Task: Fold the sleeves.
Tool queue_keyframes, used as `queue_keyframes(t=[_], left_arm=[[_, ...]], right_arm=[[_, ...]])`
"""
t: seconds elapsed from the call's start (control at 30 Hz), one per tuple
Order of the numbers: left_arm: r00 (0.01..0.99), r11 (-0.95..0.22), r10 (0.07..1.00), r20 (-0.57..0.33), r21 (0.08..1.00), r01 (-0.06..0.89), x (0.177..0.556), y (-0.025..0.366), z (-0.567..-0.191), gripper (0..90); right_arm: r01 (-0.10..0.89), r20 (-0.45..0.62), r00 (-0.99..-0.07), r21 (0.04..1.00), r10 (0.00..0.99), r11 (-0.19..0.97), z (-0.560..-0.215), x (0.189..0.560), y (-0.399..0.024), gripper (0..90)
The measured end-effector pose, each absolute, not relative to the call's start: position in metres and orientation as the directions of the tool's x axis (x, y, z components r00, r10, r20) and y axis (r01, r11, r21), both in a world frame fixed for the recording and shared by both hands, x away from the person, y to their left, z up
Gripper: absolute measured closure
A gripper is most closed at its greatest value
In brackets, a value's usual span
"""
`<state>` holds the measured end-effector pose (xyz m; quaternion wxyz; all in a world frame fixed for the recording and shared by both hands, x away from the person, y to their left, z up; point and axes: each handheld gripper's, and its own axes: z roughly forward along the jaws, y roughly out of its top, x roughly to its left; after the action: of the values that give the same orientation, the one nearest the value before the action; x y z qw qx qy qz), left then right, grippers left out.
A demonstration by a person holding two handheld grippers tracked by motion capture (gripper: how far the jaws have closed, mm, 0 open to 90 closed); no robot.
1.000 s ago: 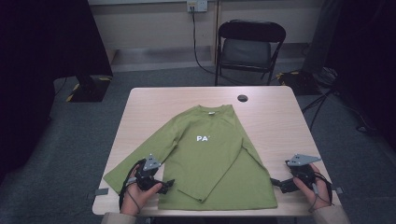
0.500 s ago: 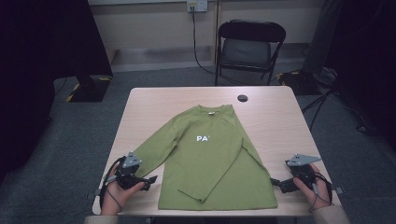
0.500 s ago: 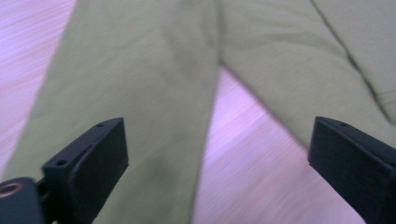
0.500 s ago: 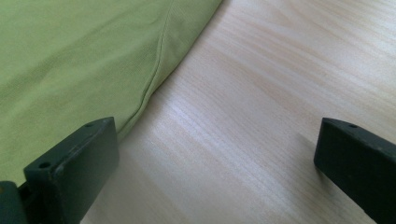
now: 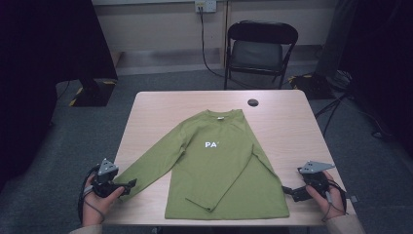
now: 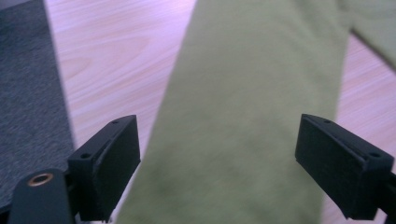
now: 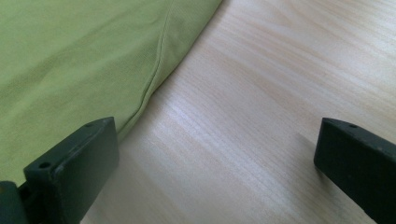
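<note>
Green shirt (image 5: 226, 165) lies flat on table (image 5: 287, 122), sleeve between closing left tool (image 5: 127, 184), unclamped; right tool (image 5: 287, 191) released

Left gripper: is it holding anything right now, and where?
Nothing gripped. The left gripper straddles the green shirt's sleeve near its cuff, fingers apart and closing.

Overhead shot is pretty dim around the edges, both upper corners just drop into near-black, while the worktop (image 5: 282, 126) sits in soft even light from above with barely any shadows. Kinda low-res and soft overall. Left gripper view is smeary, the green shirt (image 6: 243, 116) is a blurry mass with no weave showing, and the wood has a pinkish-purple cast. Right gripper view is sharper, you can see wood grain and the hem seam, with a pale sheen on the wood. Close-up black fingers (image 7: 70, 168) look slightly soft.
</note>
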<state>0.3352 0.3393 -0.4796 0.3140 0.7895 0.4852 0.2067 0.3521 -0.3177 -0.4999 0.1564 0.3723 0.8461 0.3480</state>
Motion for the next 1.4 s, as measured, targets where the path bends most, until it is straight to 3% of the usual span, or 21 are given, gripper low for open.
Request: queue_keyframes(t=[0.53, 1.1, 1.27, 1.4], left_arm=[[0.455, -0.316, 0.89, -0.024, 0.687, 0.655, 0.333, 0.355, -0.492, 25.7], [0.393, -0.238, 0.915, -0.086, 0.672, 0.701, 0.337, 0.353, -0.486, 79.1], [0.404, -0.252, 0.911, -0.08, 0.668, 0.7, 0.338, 0.348, -0.485, 87.7], [0.409, -0.214, 0.903, -0.13, 0.69, 0.691, 0.338, 0.343, -0.479, 88.4]], right_arm=[[0.521, -0.006, -0.674, 0.705, 0.739, 0.481, -0.5, 0.352, -0.318, 0.0], [0.521, -0.005, -0.674, 0.705, 0.739, 0.481, -0.5, 0.352, -0.318, 0.0], [0.521, -0.006, -0.674, 0.705, 0.739, 0.481, -0.5, 0.352, -0.318, 0.0], [0.521, -0.005, -0.674, 0.705, 0.739, 0.48, -0.5, 0.352, -0.318, 0.0]])
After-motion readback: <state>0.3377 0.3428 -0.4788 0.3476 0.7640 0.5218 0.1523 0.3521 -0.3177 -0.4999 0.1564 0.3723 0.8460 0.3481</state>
